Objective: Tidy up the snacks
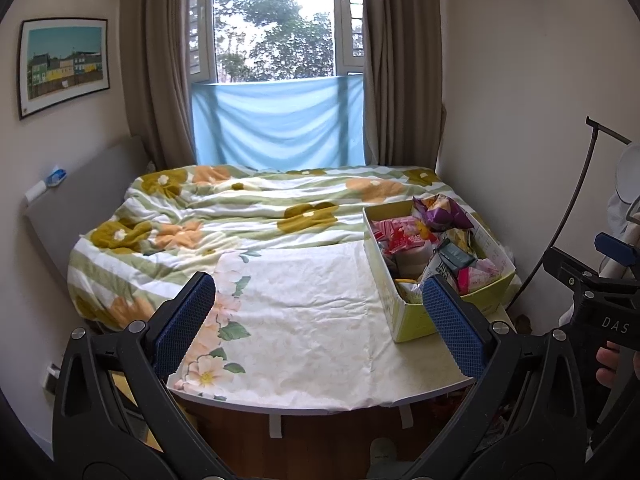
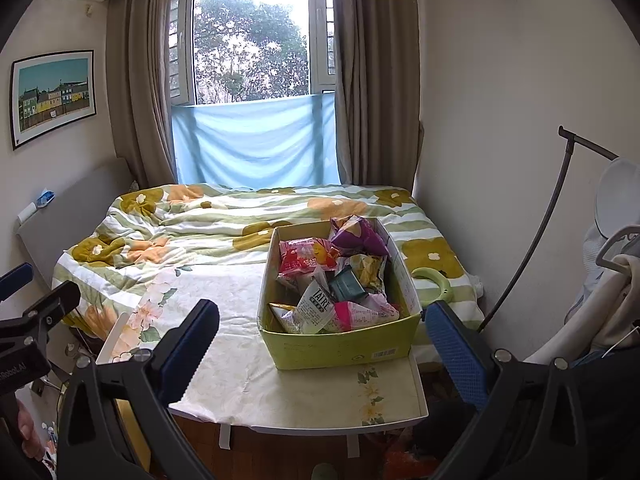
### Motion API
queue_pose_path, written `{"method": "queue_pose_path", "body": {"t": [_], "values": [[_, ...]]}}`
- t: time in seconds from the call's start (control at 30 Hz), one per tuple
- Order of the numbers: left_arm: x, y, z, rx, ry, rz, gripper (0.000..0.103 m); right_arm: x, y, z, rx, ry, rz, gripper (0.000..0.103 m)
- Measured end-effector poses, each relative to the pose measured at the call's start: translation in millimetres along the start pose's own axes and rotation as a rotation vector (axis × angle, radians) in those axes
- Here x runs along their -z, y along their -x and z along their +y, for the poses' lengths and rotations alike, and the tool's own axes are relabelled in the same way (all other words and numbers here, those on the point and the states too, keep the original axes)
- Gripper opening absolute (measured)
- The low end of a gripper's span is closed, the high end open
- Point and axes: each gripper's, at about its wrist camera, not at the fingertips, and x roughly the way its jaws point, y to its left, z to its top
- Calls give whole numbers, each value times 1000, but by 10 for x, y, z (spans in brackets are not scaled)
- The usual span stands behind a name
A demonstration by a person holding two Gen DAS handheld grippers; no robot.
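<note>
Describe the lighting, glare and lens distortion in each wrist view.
Left wrist view: the window is blown out white, the walls and picture frame bow with fisheye curve, corners are black. Right wrist view: the same backlight, soft even light on the snack box, no hard shadows, packets sharp.

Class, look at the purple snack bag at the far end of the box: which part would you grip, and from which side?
Probably grip the purple bag's puffed upper edge, coming from above. It sits atop the other packets, poking over the rim of the box, whose walls block a sideways approach. The right gripper is open and nearest.
</note>
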Motion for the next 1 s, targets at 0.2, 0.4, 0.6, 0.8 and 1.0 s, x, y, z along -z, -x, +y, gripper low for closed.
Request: {"method": "queue_pose_path", "body": {"t": [0.2,0.4,0.6,0.8,1.0], "values": [[1,-7,-10,-8,-1,-4,103,-6,-19,8,2,5,1,103],[-2,-32,-3,-16,0,5,103,-10,-59,42,-2,9,8,103],[21,-73,1,-22,5,19,103,2,-83,68,-7,17,17,103],[45,-106,-2,-25,11,31,103,10,-99,76,-10,20,24,103],[50,-116,-18,-33,1,30,103,11,-106,49,-6,11,32,103]]}}
